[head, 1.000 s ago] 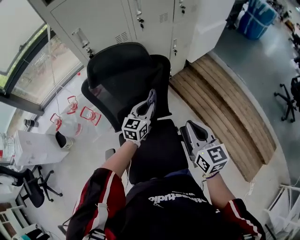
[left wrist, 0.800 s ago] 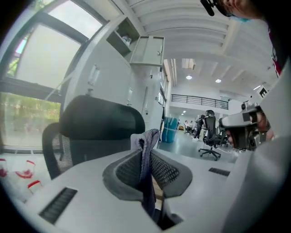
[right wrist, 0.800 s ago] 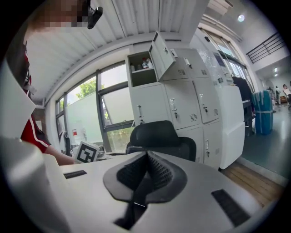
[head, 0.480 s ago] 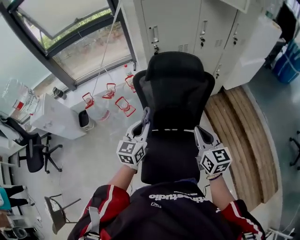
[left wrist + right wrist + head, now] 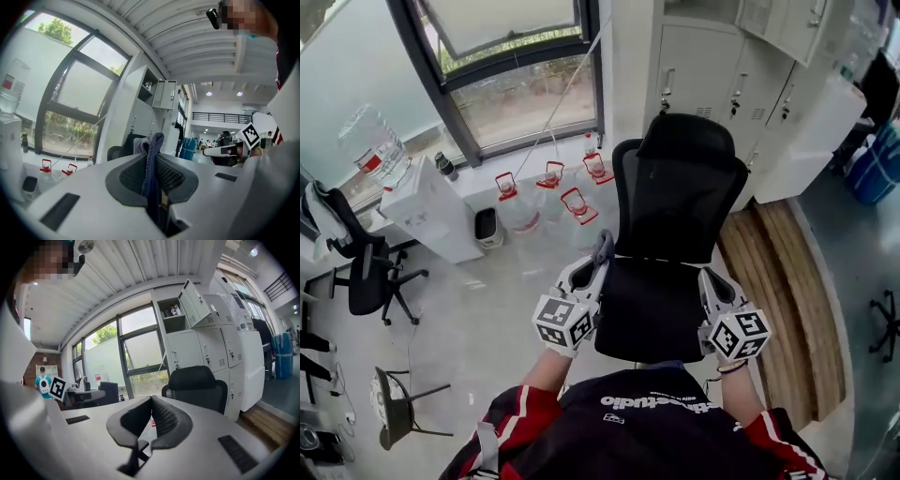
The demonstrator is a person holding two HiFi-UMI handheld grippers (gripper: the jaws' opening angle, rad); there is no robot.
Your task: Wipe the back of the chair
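- My left gripper (image 5: 598, 249) is clamped on a blue-grey cloth (image 5: 152, 140), which sticks up from between the jaws.
- My right gripper (image 5: 151, 404) has its jaws pressed together on nothing.
- The black chair's backrest (image 5: 684, 197) stands ahead of both grippers, beyond the seat (image 5: 647, 309).
- The cloth is clear of the backrest, so I judge all the wiping is left to do.

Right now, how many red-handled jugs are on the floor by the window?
4 jugs, clustered below the window, left of the chair: leftmost, middle, front, and one by the chair's edge. Others may hide behind the chair.
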